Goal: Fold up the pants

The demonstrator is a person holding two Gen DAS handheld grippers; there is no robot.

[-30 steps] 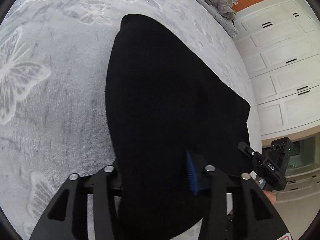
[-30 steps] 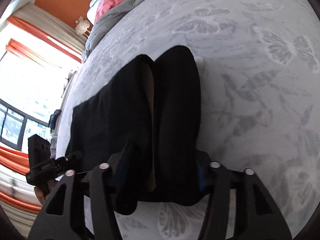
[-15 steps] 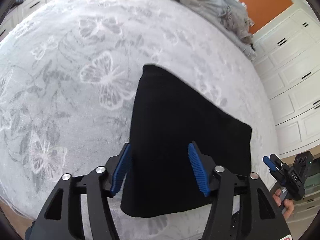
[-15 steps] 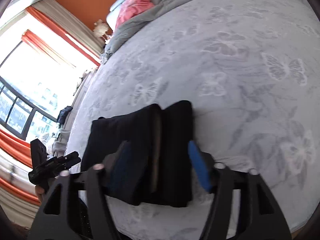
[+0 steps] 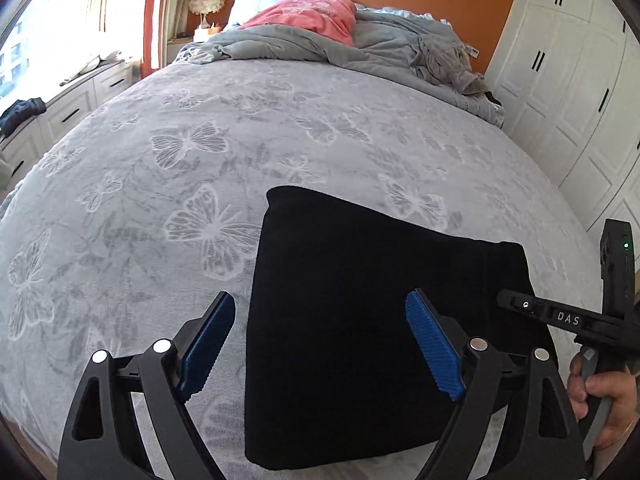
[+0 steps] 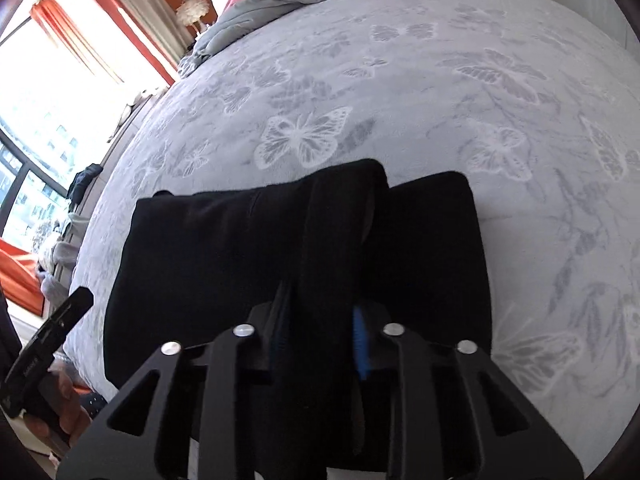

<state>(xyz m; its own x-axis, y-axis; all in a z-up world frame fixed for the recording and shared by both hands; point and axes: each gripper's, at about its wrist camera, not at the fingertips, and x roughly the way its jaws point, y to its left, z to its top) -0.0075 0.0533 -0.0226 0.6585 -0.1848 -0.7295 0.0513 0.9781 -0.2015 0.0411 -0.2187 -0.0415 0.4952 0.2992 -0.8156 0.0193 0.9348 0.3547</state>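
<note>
Pants (image 6: 248,256) fold pinched between right gripper (image 6: 320,332) fingers.

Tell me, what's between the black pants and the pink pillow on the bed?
Only bare butterfly blanket, then a rumpled grey quilt just before the pink pillow. Nothing else lies beyond the black pants. The left wrist view shows it best.

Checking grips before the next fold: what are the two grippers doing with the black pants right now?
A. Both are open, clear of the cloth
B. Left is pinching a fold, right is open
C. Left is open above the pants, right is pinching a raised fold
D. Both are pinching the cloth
C. The left gripper stands wide open above the black pants, while the right gripper has just closed on a raised fold of cloth.
</note>
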